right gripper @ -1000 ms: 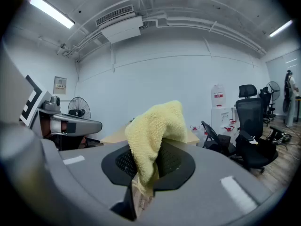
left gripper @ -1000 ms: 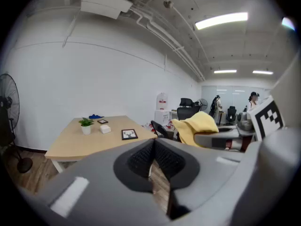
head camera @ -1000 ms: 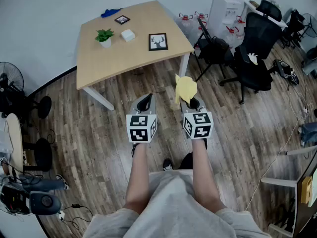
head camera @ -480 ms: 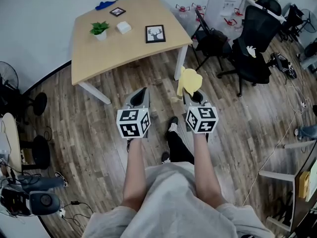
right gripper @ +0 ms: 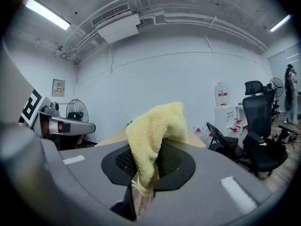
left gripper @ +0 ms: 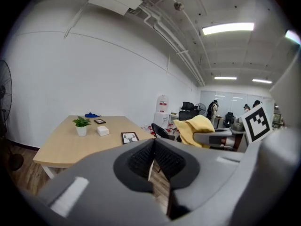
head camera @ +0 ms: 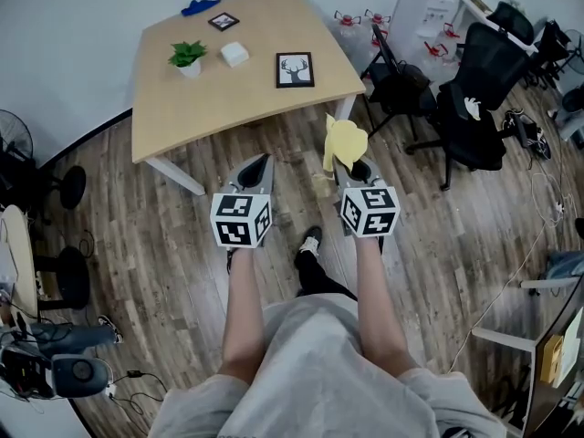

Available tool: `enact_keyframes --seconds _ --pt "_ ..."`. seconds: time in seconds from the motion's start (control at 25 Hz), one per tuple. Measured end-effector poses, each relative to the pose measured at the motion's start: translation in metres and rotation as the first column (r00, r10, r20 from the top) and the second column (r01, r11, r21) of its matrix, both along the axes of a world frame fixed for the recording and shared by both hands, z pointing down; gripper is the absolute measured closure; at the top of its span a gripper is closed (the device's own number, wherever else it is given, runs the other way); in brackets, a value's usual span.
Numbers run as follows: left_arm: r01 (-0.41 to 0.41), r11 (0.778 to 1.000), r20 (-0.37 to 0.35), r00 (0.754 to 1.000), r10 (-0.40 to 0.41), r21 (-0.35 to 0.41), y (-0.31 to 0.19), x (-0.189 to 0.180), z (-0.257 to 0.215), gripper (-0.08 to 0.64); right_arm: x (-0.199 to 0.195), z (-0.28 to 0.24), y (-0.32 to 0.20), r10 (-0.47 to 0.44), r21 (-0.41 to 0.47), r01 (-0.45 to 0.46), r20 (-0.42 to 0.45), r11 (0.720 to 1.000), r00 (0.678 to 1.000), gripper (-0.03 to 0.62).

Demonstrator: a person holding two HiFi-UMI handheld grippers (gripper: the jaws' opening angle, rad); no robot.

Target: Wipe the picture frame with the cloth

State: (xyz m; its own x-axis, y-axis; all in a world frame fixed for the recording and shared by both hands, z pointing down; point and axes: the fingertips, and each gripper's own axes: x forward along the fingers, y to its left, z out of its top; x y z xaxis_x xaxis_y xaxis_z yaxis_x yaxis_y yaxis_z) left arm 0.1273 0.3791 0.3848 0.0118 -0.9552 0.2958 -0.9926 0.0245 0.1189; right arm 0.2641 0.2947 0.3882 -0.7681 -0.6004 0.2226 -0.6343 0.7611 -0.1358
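- Wood-plank floor point(head camera: 137, 235) spreads under a pale counter point(head camera: 182, 108) that stands close to a white wall.
- On the counter's near right part sits the picture frame point(head camera: 294, 69), black-edged, with a deer's head on it. Nothing touches it.
- The yellow cloth point(head camera: 344, 144) is well apart from the frame, off the counter and above the floor. It is bunched and droops over the tip of the right gripper point(head camera: 356, 168).
- The right gripper's jaws are clenched on the cloth, with a fold of it pinched between them.
- The left gripper point(head camera: 257, 165) hovers beside the right one, jaws pressed together with nothing between them.
- Farther back on the counter are a small potted plant point(head camera: 187, 57), a white box point(head camera: 234, 55), a smaller frame point(head camera: 224, 21) and a blue thing point(head camera: 201, 7) at the far edge.
- Black office chairs point(head camera: 474, 99) stand to the right of the counter.
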Motion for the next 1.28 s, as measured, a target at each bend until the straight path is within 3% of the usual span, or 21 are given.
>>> enact_keyframes --seconds 0.24,0.64,1.04,1.28 --pt "-0.018 1.0 -0.04 0.999 0.017 -0.007 -0.041 -0.022 0.003 0.508 -0.028 0.009 -0.044 -0.012 -0.033 0.011 -0.02 0.999 1.0 0.541" --pt "0.007 1.0 0.017 1.0 -0.006 -0.015 -0.12 -0.077 0.0 0.508 -0.08 0.01 -0.127 -0.03 -0.047 0.03 -0.01 0.998 0.999 0.541" --pt "-0.004 0.999 0.043 0.999 0.006 -0.039 -0.202 -0.1 0.014 0.508 -0.085 0.027 -0.208 -0.007 -0.076 0.006 -0.015 0.997 1.0 0.541" --pt "0.009 0.999 0.016 1.0 -0.009 -0.049 -0.225 -0.107 0.025 0.508 -0.078 0.041 -0.234 0.011 -0.106 -0.015 -0.038 0.994 0.999 0.541"
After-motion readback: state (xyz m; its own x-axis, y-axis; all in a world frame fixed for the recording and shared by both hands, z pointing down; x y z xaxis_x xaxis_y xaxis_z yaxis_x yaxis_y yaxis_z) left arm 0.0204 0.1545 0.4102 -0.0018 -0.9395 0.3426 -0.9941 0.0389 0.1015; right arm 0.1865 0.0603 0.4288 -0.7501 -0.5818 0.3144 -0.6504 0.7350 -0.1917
